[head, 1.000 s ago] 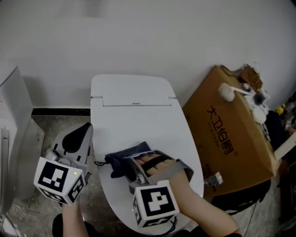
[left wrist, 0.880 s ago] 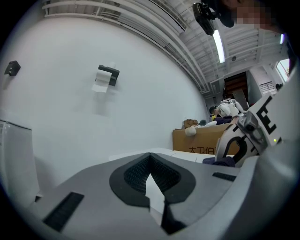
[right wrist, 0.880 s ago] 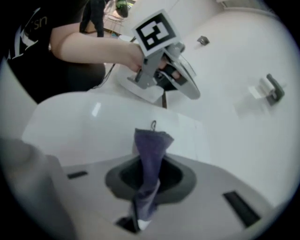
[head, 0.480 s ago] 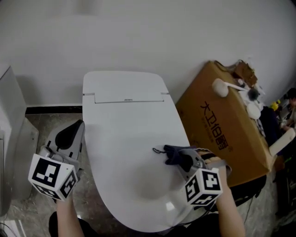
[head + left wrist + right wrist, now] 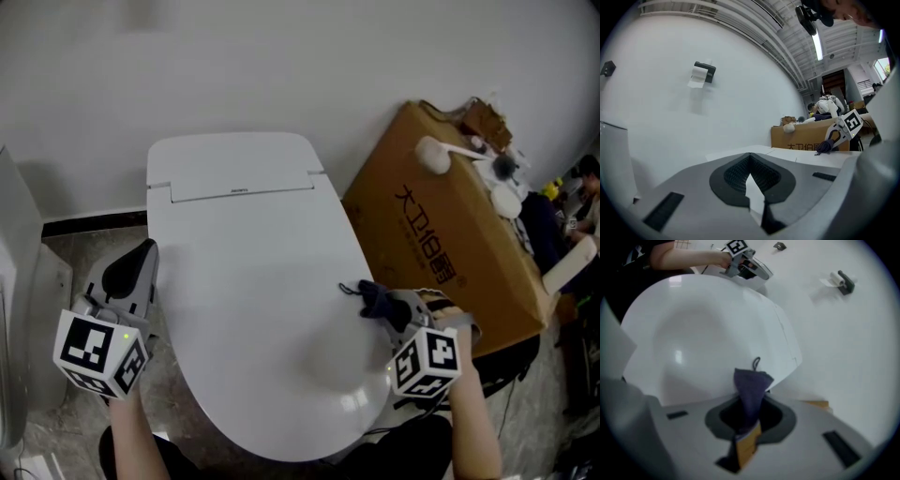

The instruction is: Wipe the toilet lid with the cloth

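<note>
Cloth [image 5: 378, 299] is clamped in the right gripper [image 5: 401, 313] at the toilet lid's [image 5: 253, 309] edge.

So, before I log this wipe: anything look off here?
Nothing spilled or damaged. The lid is down, and the cloth is bunched in the right gripper at its right edge. Only the box beside it looks out of place.

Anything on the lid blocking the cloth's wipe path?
Nothing visible. The cloth, clamped in the right gripper, sits at the right edge of the toilet lid; the lid is bare, and the left gripper is off its left side.
</note>
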The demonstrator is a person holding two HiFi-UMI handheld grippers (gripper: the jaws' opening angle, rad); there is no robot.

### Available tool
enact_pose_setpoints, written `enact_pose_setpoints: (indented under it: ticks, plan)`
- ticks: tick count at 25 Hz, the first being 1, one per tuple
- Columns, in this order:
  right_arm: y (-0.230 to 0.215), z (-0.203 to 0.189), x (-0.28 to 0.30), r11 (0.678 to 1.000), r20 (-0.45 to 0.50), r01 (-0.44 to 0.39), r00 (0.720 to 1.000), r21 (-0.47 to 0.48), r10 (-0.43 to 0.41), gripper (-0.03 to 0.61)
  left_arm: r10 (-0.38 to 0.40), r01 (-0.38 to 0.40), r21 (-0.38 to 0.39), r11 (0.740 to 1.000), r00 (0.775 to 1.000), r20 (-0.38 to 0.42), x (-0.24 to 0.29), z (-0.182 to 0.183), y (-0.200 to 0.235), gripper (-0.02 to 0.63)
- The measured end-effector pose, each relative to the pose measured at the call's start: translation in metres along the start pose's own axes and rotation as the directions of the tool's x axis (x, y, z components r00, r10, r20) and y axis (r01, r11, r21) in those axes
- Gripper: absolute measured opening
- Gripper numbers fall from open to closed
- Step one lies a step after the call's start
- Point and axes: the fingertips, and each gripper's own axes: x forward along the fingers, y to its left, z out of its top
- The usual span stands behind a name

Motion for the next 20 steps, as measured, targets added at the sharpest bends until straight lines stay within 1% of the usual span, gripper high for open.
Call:
enact_pose_setpoints:
  ticks: [4, 20]
  plan:
    - [0.007, -0.008, 0.002, 1.000, -0.010, 0.002, 1.000, -0.004, -0.002, 0.063, 0.001, -0.001, -0.001, 1.000, 1.000, -0.005, 0.002, -0.002, 0.001, 0.017]
    - [0.020, 0.022, -0.003, 0.999, 0.024, 0.002, 1.000, -0.050, -0.001, 0.063, 0.022, -0.023, 0.008, 1.000, 1.000, 0.007, 0.001, 0.002, 0.002, 0.017]
